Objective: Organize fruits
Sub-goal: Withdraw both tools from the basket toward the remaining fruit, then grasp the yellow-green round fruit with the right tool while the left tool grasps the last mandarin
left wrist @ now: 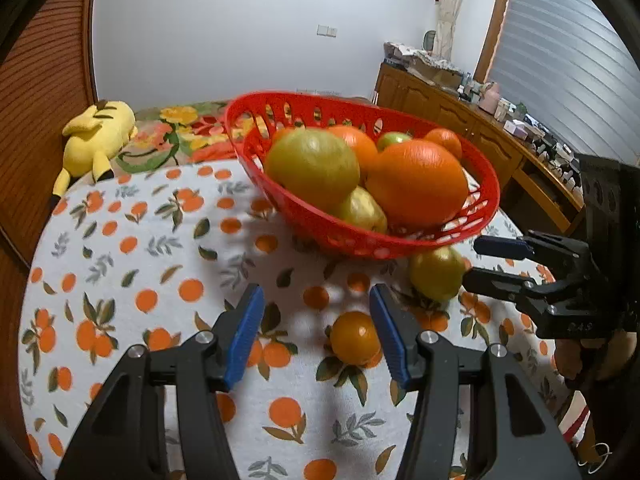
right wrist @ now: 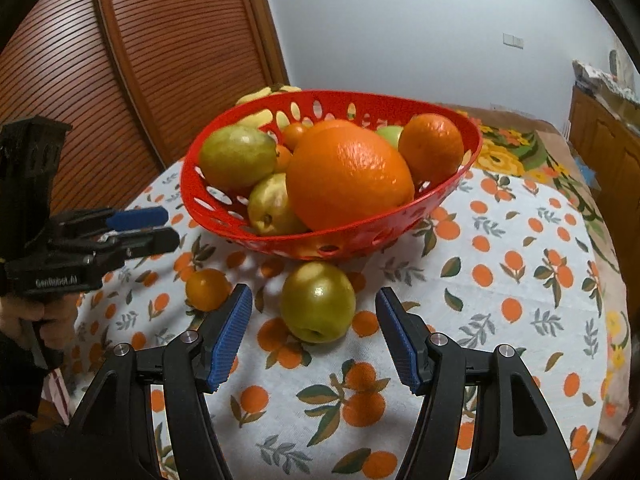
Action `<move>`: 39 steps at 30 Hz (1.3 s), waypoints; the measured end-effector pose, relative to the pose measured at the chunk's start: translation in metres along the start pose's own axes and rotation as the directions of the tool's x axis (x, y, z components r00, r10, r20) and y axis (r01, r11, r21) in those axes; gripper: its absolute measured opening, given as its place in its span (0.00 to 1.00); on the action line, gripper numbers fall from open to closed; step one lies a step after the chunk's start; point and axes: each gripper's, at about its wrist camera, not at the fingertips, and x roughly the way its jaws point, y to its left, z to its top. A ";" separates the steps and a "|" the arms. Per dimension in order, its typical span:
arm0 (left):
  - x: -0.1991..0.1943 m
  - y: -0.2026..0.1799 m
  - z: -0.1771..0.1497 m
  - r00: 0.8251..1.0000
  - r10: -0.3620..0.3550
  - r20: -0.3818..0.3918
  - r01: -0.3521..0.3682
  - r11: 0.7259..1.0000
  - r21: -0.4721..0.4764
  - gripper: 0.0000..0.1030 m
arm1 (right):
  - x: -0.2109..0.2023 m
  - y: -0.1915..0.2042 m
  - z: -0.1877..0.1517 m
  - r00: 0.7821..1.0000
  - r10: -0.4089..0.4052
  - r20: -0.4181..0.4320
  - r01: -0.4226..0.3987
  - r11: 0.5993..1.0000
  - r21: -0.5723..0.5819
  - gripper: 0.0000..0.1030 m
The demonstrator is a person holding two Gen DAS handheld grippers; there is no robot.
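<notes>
A red slotted basket (left wrist: pixel 486 184) (right wrist: pixel 192 200) holds several oranges and green fruits, among them a big orange (left wrist: pixel 416 182) (right wrist: pixel 348 178). On the cloth in front of it lie a green apple (left wrist: pixel 436 278) (right wrist: pixel 317 302) and a small orange (left wrist: pixel 354 338) (right wrist: pixel 207 289). My left gripper (left wrist: pixel 316 300) is open and empty, the small orange just inside its right finger. My right gripper (right wrist: pixel 314 300) is open, with the green apple between its fingertips, untouched. Each gripper shows in the other's view, the right one (left wrist: pixel 480 260) and the left one (right wrist: pixel 160 226).
The round table (left wrist: pixel 132 240) (right wrist: pixel 520 280) has an orange-print cloth. A yellow plush toy (left wrist: pixel 98 136) lies behind it on a floral bed. A wooden slatted door (right wrist: pixel 120 60) stands at the left, a cluttered wooden sideboard (left wrist: pixel 480 132) at the right.
</notes>
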 end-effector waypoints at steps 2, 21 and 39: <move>0.005 -0.001 -0.003 1.000 -0.001 -0.011 0.001 1.000 0.000 0.53 | 0.007 0.000 -0.002 1.000 -0.001 -0.016 0.001 1.000 -0.004 0.64; 0.022 -0.015 -0.010 0.998 -0.012 -0.060 0.013 1.000 0.009 0.53 | 0.047 0.002 0.001 0.995 0.002 -0.100 -0.002 1.000 -0.001 0.50; 0.041 -0.021 -0.020 0.993 -0.004 -0.116 0.007 1.000 0.026 0.53 | 0.019 -0.003 -0.024 0.997 0.035 -0.074 -0.035 0.999 0.005 0.49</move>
